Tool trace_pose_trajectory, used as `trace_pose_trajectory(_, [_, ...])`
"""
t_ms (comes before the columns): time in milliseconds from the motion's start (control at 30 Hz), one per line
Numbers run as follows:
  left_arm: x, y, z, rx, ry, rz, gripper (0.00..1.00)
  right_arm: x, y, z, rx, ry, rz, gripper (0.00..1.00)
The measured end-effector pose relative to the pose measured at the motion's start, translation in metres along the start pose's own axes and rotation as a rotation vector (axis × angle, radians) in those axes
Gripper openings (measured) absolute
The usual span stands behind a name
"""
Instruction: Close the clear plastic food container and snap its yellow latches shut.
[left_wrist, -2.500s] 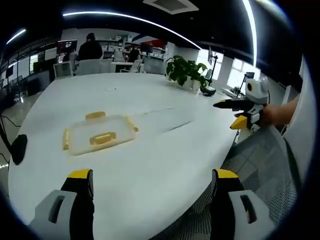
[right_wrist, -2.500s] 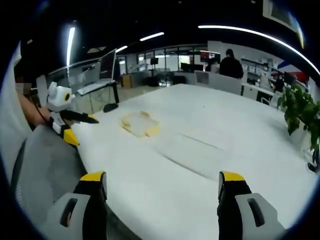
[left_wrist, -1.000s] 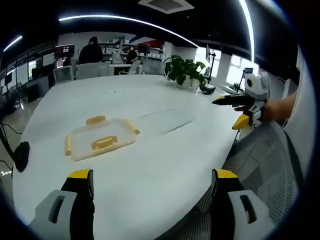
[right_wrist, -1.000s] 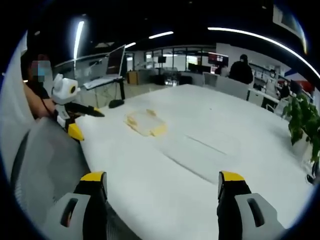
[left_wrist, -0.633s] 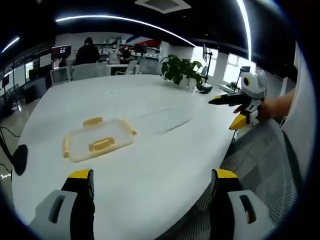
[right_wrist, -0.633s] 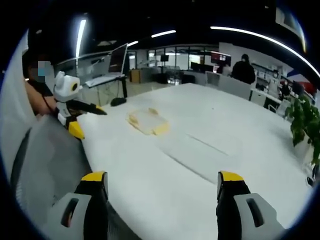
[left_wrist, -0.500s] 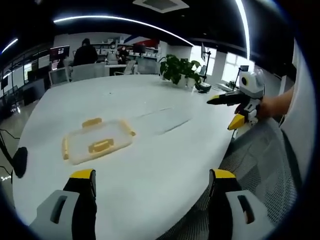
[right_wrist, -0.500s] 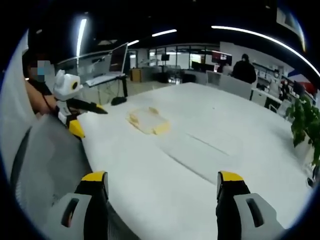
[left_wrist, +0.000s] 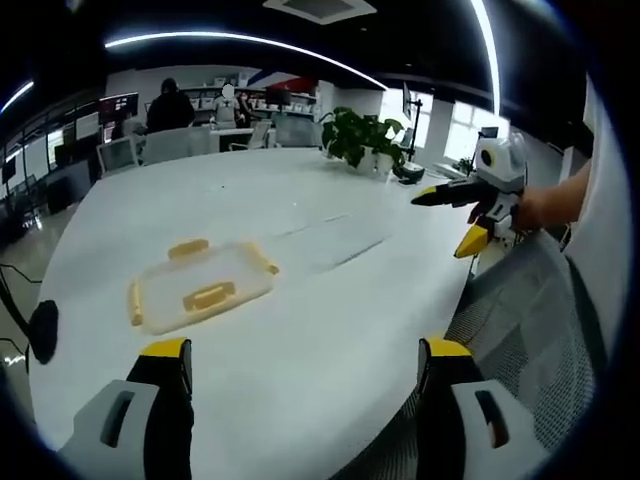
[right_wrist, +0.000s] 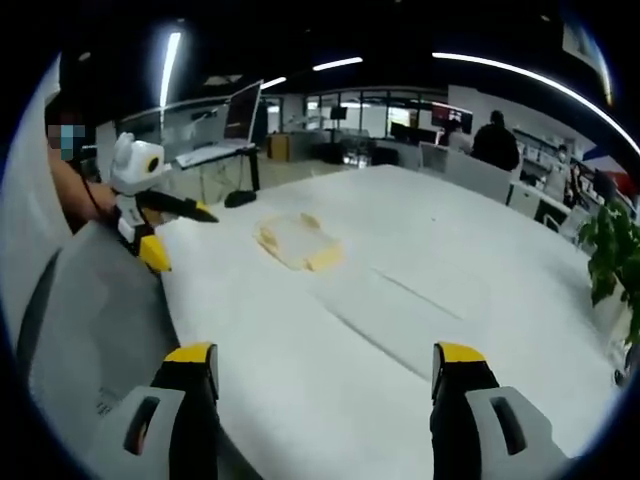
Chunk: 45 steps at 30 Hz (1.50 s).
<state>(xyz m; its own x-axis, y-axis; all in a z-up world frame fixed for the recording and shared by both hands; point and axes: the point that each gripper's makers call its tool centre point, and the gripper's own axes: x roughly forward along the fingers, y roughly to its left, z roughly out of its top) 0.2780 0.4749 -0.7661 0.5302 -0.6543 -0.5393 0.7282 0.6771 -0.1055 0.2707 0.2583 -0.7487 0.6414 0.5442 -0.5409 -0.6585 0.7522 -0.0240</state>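
A clear plastic food container (left_wrist: 198, 290) with yellow latches (left_wrist: 209, 296) lies flat on a broad white table (left_wrist: 300, 330), ahead of the left hand-held gripper (left_wrist: 305, 415) and a little to its left, well apart from it. That hand-held gripper's jaws stand wide apart and hold nothing; it hangs above the near table edge, probably because the person is lining up for a reach rather than working the latches yet. From the right hand-held gripper (right_wrist: 325, 415), whose jaws are also spread wide and empty, the container (right_wrist: 297, 242) sits farther off, ahead and to its left. Each hand-held gripper appears at the side of the other's view, raised over the table edge beside a grey mesh chair (left_wrist: 535, 320). The lid seems to rest on the container already, though its fit is too small to judge. A potted plant (left_wrist: 362, 140) stands far beyond.

Compared with the earlier pictures, both views have shifted only slightly; the container sits a touch closer in the right gripper view, and the jaws are spread as they were then.
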Motion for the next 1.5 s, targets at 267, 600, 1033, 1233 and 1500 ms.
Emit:
trace_pose_trajectory(267, [0.002, 0.009, -0.001, -0.004, 0.008, 0.007, 0.94, 0.013, -0.001, 0.008, -0.012, -0.001, 0.018, 0.88])
trace_pose_trajectory(600, [0.007, 0.018, 0.001, -0.010, 0.012, 0.014, 0.94, 0.029, -0.004, 0.016, -0.041, 0.004, 0.044, 0.87])
trace_pose_trajectory(1033, [0.015, 0.031, 0.003, -0.006, 0.025, 0.013, 0.93, 0.050, -0.003, 0.032, -0.053, 0.012, 0.076, 0.84])
trace_pose_trajectory(1233, [0.017, 0.036, 0.002, -0.003, 0.030, 0.015, 0.92, 0.058, -0.003, 0.035, -0.062, 0.015, 0.087, 0.83])
trace_pose_trajectory(1500, [0.020, 0.041, 0.005, 0.001, 0.034, 0.014, 0.92, 0.068, 0.000, 0.036, -0.084, 0.017, 0.111, 0.82])
